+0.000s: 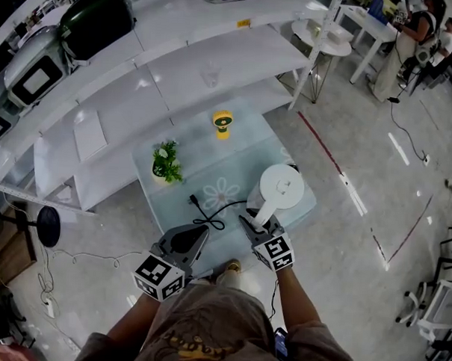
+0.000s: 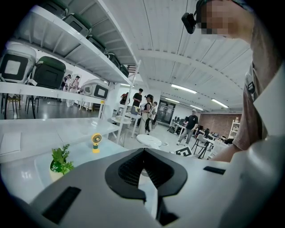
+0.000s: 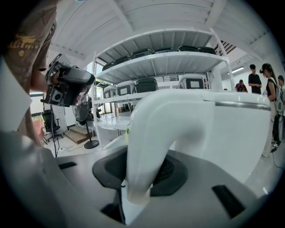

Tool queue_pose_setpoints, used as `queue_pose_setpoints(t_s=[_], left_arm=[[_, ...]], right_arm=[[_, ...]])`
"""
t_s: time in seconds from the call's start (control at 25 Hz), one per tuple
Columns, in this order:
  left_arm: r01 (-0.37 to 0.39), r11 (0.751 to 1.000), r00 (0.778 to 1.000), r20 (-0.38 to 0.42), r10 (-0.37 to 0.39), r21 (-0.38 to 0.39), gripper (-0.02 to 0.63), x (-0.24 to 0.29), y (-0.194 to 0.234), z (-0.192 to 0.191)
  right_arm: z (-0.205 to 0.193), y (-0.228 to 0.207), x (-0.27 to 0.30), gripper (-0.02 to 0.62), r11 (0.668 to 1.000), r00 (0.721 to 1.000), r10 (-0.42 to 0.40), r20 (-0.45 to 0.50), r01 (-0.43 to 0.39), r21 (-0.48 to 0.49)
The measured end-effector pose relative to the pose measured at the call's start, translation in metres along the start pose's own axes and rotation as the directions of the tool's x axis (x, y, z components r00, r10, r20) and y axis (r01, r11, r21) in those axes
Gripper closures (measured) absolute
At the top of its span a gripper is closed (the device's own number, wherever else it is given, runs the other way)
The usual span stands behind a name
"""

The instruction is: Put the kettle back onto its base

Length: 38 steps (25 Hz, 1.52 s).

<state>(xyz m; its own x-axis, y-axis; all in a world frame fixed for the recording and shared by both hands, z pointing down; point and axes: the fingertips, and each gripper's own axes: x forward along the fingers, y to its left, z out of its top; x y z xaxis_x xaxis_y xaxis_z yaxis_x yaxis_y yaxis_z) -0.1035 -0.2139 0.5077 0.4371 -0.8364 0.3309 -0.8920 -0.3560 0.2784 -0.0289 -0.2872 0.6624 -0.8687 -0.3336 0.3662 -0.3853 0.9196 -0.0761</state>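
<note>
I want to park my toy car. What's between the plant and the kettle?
Between the plant and kettle lies only a white flower pattern on the tabletop; the black cord curls just below that in the head view.

Left gripper [image 2: 143, 152] jaws together; potted plant [image 2: 60, 161], small yellow fan [image 2: 96, 142] on table [image 2: 84, 153] beyond.

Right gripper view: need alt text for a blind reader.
The right claw grips the white kettle by its curved handle, which fills the centre. Behind stand white shelves holding cases, with people at the far right.
</note>
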Motion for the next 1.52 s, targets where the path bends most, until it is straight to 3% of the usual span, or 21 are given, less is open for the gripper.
queue_pose_setpoints(t_s=[0.52,0.84,1.24,1.52], left_arm=[[0.035,0.999,0.999,0.005,-0.035,0.022,0.584,-0.012,-0.013,-0.008],[0.045,0.999,0.999,-0.003,-0.045,0.02,0.584,-0.023,-0.019,-0.017],[0.098,0.995,0.995,-0.008,-0.098,0.036,0.584,-0.023,-0.039,-0.023],[0.168,0.983,0.986,-0.001,-0.168,0.068,0.584,-0.017,-0.055,-0.019]], right_arm=[[-0.015,0.008,-0.006,0.468,0.998,0.998,-0.054,-0.026,0.053,-0.047],[-0.024,0.006,-0.018,0.425,0.992,0.992,-0.114,-0.057,0.111,-0.054],[-0.027,0.004,-0.058,0.379,0.981,0.979,-0.193,-0.064,0.193,-0.009],[-0.003,0.004,-0.112,0.379,0.961,0.961,-0.275,-0.035,0.276,0.021]])
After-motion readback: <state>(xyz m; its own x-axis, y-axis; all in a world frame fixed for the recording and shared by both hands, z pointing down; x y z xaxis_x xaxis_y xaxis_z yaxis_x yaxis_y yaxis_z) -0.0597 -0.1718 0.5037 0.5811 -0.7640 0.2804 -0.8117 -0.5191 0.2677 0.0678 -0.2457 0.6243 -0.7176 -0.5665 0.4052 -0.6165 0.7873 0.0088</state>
